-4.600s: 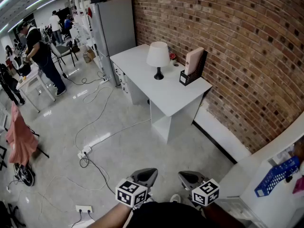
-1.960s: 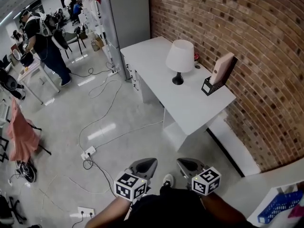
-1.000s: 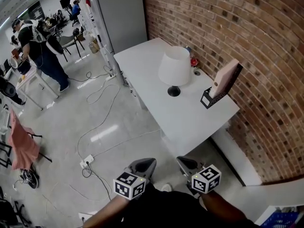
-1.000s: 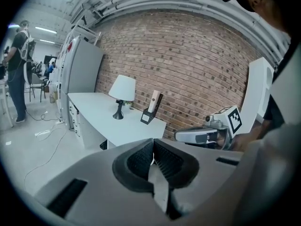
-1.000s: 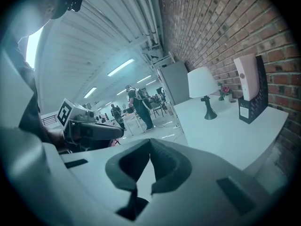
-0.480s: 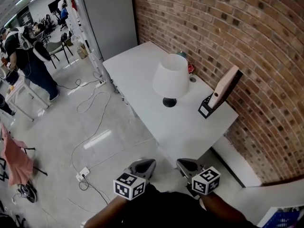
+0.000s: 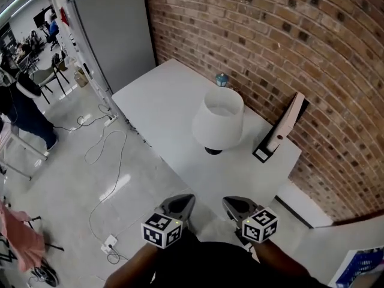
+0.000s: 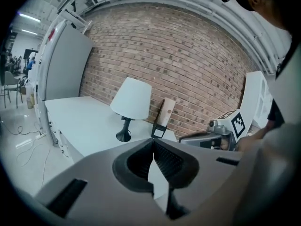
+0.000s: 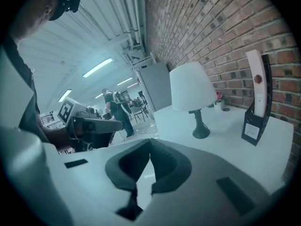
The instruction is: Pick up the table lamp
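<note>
The table lamp [image 7: 217, 122] has a white shade and a black stem and foot; it stands upright on the white table [image 7: 162, 104] near the brick wall. It also shows in the left gripper view, lamp [image 8: 131, 100], and in the right gripper view, lamp [image 9: 191, 90]. My left gripper [image 7: 182, 203] and right gripper [image 7: 230, 206] hang side by side at the bottom of the head view, short of the table's near edge. Both are shut with nothing between the jaws, left gripper [image 8: 152, 155] and right gripper [image 9: 149, 156].
A black file holder with a pale folder [image 7: 282, 131] stands right of the lamp by the wall. A small bottle [image 7: 221, 80] sits behind the lamp. A grey cabinet [image 7: 114, 35] stands beyond the table. Cables [image 7: 111, 161] and a power strip [image 7: 110, 242] lie on the floor at left; a person [image 7: 21, 104] stands far left.
The view has closed in on the table: the lamp and file holder appear larger and nearer, now straight ahead of both grippers. The jaws have stayed shut.
</note>
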Demonstrator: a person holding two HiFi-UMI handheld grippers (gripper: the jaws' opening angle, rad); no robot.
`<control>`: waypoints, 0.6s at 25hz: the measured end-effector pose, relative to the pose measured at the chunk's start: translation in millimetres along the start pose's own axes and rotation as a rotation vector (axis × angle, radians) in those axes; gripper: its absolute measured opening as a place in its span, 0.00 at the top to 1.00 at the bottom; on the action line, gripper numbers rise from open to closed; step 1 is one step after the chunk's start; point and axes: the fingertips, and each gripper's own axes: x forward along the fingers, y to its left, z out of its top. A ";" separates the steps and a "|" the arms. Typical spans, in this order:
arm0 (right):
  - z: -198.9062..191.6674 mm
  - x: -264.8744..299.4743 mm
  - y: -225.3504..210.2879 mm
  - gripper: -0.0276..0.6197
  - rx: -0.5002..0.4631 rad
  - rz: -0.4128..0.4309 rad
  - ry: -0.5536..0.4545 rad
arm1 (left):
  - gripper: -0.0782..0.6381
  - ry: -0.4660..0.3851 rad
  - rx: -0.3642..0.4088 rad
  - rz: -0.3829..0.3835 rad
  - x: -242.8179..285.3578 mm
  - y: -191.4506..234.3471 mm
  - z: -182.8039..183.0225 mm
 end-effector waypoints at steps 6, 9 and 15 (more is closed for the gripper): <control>29.7 46.7 -14.7 0.95 0.037 -0.100 -0.046 | 0.88 0.022 0.046 -0.083 14.0 56.3 32.0; 39.6 58.8 -26.6 0.95 0.050 -0.160 -0.073 | 0.88 0.030 0.068 -0.116 22.4 80.2 40.8; 61.1 67.4 -51.1 0.95 0.069 -0.220 -0.108 | 0.88 0.023 0.048 -0.138 39.1 106.4 57.1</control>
